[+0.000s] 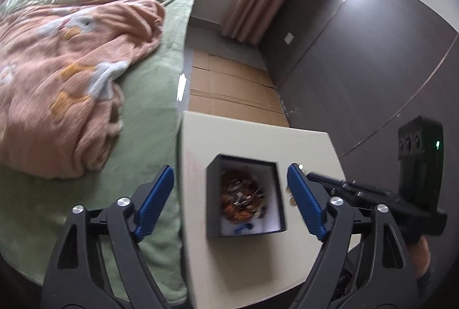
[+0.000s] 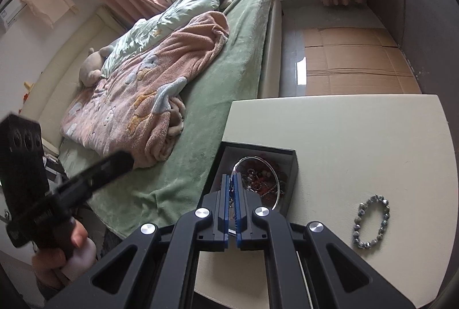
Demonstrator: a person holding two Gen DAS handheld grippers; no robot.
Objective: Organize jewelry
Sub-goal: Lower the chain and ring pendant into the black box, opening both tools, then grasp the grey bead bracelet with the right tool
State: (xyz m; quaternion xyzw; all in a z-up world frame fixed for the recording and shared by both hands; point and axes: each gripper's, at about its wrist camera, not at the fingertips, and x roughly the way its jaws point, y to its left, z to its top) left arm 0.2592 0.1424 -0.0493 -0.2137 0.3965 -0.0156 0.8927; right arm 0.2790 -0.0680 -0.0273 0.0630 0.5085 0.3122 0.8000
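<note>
Jewelry box (image 1: 246, 198) sits between the spread left gripper (image 1: 231, 201); the right gripper (image 2: 231, 204), pinching a thin silver bangle (image 2: 258, 159) above it, could snag tangled pieces.

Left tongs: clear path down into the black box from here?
Probably yes. The left tongs stand wide open with nothing between them, the black box sits lidless just beyond. The right tongs are shut over the same box, possibly on a silver bangle, and could crowd it.

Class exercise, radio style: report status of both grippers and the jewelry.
Left gripper open above black box. Right gripper shut on silver bangle over box. Beaded bracelet loose on table. Path clear.
</note>
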